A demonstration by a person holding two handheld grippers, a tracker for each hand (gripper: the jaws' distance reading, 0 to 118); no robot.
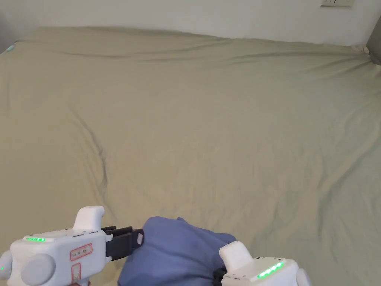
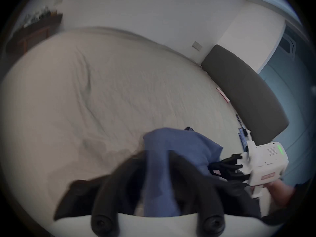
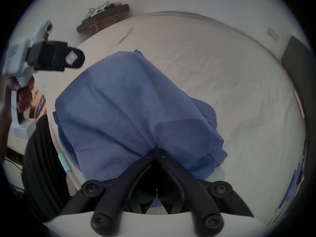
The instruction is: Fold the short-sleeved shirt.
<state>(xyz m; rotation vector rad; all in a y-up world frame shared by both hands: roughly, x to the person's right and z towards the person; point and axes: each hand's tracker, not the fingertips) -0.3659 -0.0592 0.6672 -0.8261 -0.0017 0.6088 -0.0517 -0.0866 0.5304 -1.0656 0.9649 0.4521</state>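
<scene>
The blue short-sleeved shirt (image 1: 175, 253) is bunched in a loose heap at the near edge of the bed (image 1: 208, 123). My right gripper (image 3: 156, 154) is shut on a pinch of the shirt (image 3: 123, 104), and folds fan out from the pinch. In the head view the right gripper (image 1: 220, 273) sits at the heap's right side, its tips hidden by cloth. My left gripper (image 1: 139, 238) points right, its tip just beside the heap's left edge. In the left gripper view its jaws stand apart, with the shirt (image 2: 179, 146) showing through the gap. From there the right gripper (image 2: 212, 169) bites the cloth's far side.
The beige sheet (image 1: 223, 149) stretches wide and wrinkled beyond the shirt. A dark headboard (image 2: 242, 90) stands against the wall on the right side. A wooden bench (image 3: 106, 18) with clutter is past the bed's far left corner. The person's dark clothing (image 3: 39, 163) is close by.
</scene>
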